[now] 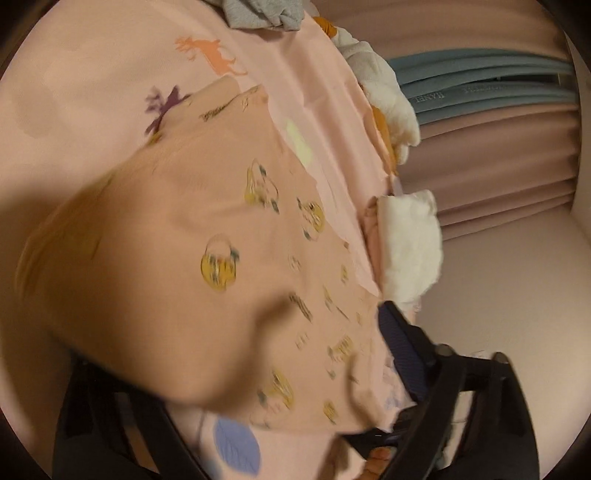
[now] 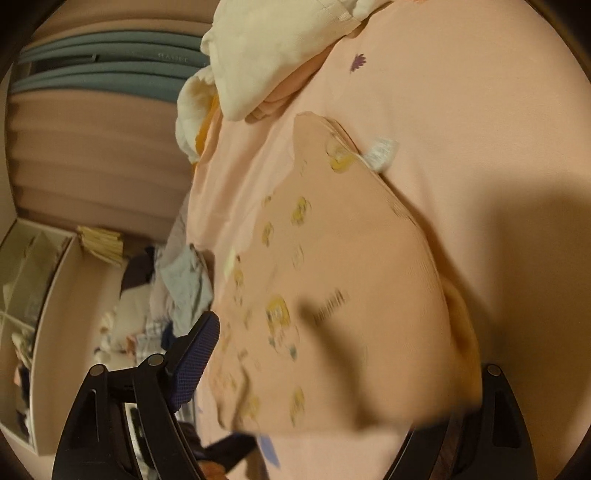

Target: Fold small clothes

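A small peach garment (image 1: 207,206) printed with yellow baskets lies spread on a pink sheet (image 1: 92,74) with animal prints. In the left wrist view, blurred and close, it covers my left gripper's (image 1: 229,332) left finger; the blue-padded right finger (image 1: 402,347) stands bare at its right edge. The jaws stand wide and I see no pad pressing on the cloth. In the right wrist view the same garment (image 2: 351,240), with a white label (image 2: 382,151) at its far end, covers the right finger of my right gripper (image 2: 351,339). Its left finger (image 2: 195,347) is bare, the jaws wide.
White fluffy cloths (image 1: 410,243) (image 2: 273,55) lie along the sheet's edge (image 2: 461,92), and a grey garment (image 1: 258,14) lies at the far end. Beyond the edge hang pink curtains (image 1: 498,158). A heap of clothes (image 2: 177,295) lies on the floor below.
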`<state>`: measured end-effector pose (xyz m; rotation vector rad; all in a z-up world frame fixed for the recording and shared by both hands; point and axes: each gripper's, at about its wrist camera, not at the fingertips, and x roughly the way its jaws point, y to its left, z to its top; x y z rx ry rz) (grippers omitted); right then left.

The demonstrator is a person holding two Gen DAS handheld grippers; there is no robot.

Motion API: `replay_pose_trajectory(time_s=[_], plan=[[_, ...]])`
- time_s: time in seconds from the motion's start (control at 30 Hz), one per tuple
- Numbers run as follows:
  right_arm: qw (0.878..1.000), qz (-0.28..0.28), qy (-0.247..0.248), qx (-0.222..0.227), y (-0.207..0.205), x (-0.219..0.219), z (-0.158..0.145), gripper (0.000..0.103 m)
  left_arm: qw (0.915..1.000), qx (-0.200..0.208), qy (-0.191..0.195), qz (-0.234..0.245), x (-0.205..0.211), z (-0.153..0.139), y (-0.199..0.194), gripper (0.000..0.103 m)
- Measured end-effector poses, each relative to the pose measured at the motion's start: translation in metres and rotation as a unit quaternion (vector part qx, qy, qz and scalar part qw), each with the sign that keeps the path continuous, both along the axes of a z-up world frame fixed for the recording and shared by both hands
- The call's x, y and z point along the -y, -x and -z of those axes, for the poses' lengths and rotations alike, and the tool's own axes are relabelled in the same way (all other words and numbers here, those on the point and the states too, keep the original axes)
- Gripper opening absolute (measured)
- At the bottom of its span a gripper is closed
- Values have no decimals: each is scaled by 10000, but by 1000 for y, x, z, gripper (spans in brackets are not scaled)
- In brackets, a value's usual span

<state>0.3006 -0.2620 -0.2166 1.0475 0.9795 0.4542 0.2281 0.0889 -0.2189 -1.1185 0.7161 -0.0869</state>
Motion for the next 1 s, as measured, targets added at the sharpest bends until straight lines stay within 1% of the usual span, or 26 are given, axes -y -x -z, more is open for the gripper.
replay_pose_trajectory(time_s=[0.03, 0.07, 0.1, 0.13, 0.17, 0.2, 0.23, 0.27, 0.3, 0.37, 0.4, 0.43, 0.5, 0.57, 0.63, 0.7, 0.73, 0.77, 0.8, 0.83, 0.87, 0.9, 0.93, 0.97, 1.0], plan=[[10000, 48, 23, -6, -2, 0, -1, 80, 9999, -62, -81, -63, -2, 1, -5, 65], [9999, 96, 74, -23, -7, -4, -1, 72, 9995, -195, -150, -172, -4, 4, -11, 56], [9998, 89, 156, -37, -14, -8, 0, 56, 9988, -374, -178, -265, -7, 9, -17, 35], [9996, 37, 261, -44, -18, -10, 2, 44, 9975, -577, -228, -325, -11, 14, -24, 14], [9988, -7, 471, -103, -21, -12, 6, 17, 9972, -644, -152, -335, -16, 19, -24, 13], [9979, -60, 620, -181, -25, -13, 12, 11, 9973, -645, -70, -348, -18, 21, -25, 13], [9984, -85, 525, -176, -27, -12, 18, 11, 9973, -641, -90, -353, -19, 18, -23, 12], [9993, -89, 353, -129, -26, -8, 20, 11, 9965, -688, -320, -354, -16, 11, -20, 11], [9996, -140, 223, -112, -26, -5, 19, 11, 9954, -669, -593, -342, -13, 4, -17, 10], [9995, -187, 166, -194, -21, -1, 17, 11, 9890, -618, -1324, -216, -2, -11, -5, 9], [9994, -218, 103, -238, -17, 2, 14, 11, 9860, -619, -1538, -152, 2, -15, 1, 7], [9994, -270, 97, -204, -13, 3, 11, 11, 9847, -607, -1630, -98, 5, -19, 11, 6], [9991, -336, 259, -71, 5, 10, -1, 8, 9852, -572, -1616, 18, 11, -27, 35, 4], [9984, -438, 346, -7, 23, 18, -9, 8, 9860, -476, -1597, 49, 15, -36, 67, 4], [9977, -555, 365, 118, 45, 28, -18, 8, 9825, -276, -1842, -56, 18, -44, 91, 4], [9960, -596, 629, 195, 65, 36, -23, 8, 9811, -208, -1921, -99, 19, -39, 99, 4], [9956, -558, 743, 148, 67, 36, -21, 8, 9820, -336, -1858, 10, 19, -29, 94, 4], [9960, -508, 733, 49, 67, 37, -16, 8, 9832, -498, -1752, 115, 19, -19, 87, 4], [9970, -471, 610, -61, 66, 38, -10, 8, 9863, -747, -1468, 125, 16, -5, 82, 3], [9981, -422, 403, -199, 66, 38, -2, 8, 9904, -782, -1140, 44, 12, 4, 85, 5], [9985, -389, 298, -226, 65, 35, 2, 8, 9947, -648, -795, -84, 5, 11, 87, 5], [9988, -367, 212, -251, 65, 34, 6, 8, 9959, -588, -674, -92, 2, 13, 86, 6], [9986, -383, 197, -312, 65, 33, 9, 8, 9968, -527, -599, -87, -1, 13, 85, 12], [9985, -379, 201, -355, 65, 32, 11, 10, 9977, -407, -543, -64, -3, 11, 82, 26], [9986, -353, 168, -367, 65, 32, 12, 15, 9984, -284, -479, -51, -4, 10, 80, 34]])
